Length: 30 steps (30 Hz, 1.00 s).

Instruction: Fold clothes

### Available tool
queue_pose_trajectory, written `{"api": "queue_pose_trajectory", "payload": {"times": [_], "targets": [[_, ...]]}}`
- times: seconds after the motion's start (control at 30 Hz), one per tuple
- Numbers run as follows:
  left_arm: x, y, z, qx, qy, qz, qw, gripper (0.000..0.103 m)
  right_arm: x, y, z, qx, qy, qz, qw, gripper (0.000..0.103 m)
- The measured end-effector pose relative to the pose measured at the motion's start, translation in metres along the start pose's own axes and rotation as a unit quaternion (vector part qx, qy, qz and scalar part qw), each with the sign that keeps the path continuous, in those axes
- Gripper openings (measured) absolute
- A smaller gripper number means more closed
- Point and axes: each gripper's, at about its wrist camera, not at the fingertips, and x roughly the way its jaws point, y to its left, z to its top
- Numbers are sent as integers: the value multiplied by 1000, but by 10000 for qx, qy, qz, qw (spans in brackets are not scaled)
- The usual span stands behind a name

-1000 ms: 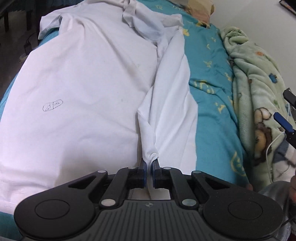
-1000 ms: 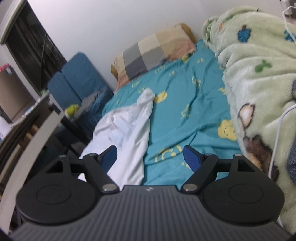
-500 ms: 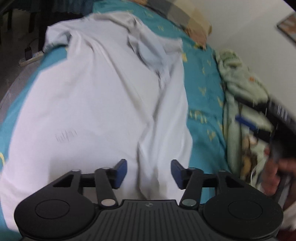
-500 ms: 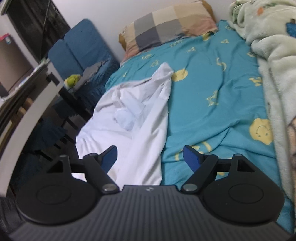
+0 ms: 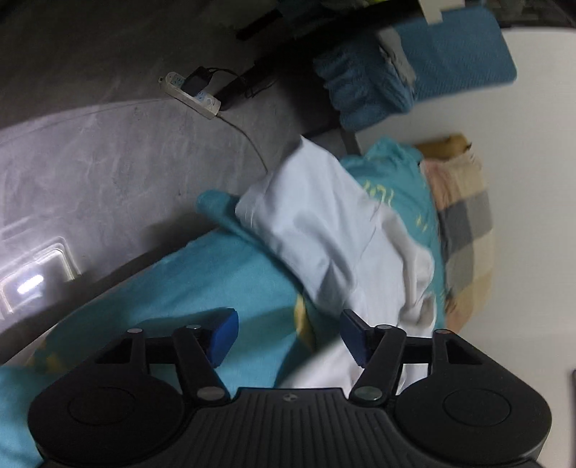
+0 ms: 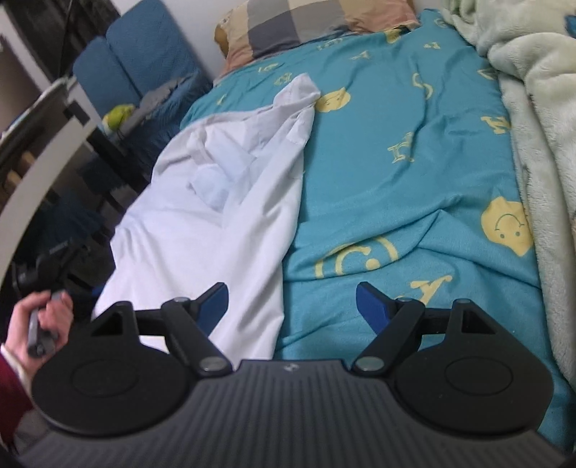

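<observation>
Your left gripper (image 5: 288, 334) has let go of the white shirt (image 5: 334, 230), spread its jaws and swung toward the floor (image 5: 108, 151).

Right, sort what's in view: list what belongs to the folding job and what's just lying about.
Part of the job:
- white shirt, spread on the bed
- left gripper, open
- right gripper, open

Just lying about:
- checked pillow
- fleece blanket
- teal bedsheet
- power strip on the floor
- blue cushions

Left claw (image 5: 288, 333) spread wide and empty above the teal bed (image 5: 201, 288); white shirt (image 5: 334, 230) crumpled ahead; power strip (image 5: 192, 95) on the floor (image 5: 90, 151).
</observation>
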Motion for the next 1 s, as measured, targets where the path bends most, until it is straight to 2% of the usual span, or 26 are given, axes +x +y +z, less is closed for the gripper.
{"api": "queue_pose_trajectory", "payload": {"times": [0.1, 0.23, 0.33, 0.4, 0.43, 0.5, 0.53, 0.57, 0.8, 0.9, 1.0], "targets": [[10, 1, 14, -21, -92, -175, 9998, 62, 11, 6, -3, -130, 262, 162, 9994, 80], [31, -4, 25, -59, -268, -365, 9990, 59, 26, 12, -4, -269, 482, 136, 9984, 80], [39, -4, 27, 21, -330, -374, 9988, 46, 33, 11, -6, -319, 568, 46, 9979, 80], [38, -4, 27, 71, -443, -332, 9984, 45, 37, 8, -7, -263, 616, -37, 9977, 80], [37, -4, 28, 96, -499, -312, 9982, 41, 40, 7, -6, -223, 634, -58, 9977, 80], [36, -4, 28, 147, -612, -270, 9977, 24, 42, 7, -5, -188, 636, -42, 9978, 80], [35, -5, 29, 172, -668, -249, 9973, 9, 43, 7, -4, -188, 634, -32, 9978, 80], [34, -5, 29, 197, -724, -228, 9969, 5, 44, 8, -4, -210, 640, -53, 9977, 80], [29, -6, 31, 373, -1117, -81, 9930, 1, 46, 6, -4, -202, 696, -68, 9973, 80], [26, -40, 13, 1104, -1258, 50, 9859, 1, 44, 4, -2, -131, 644, -26, 9978, 80], [23, -78, -7, 1880, -1389, 187, 9721, 1, 41, 7, 1, -119, 555, 35, 9984, 80]]}}
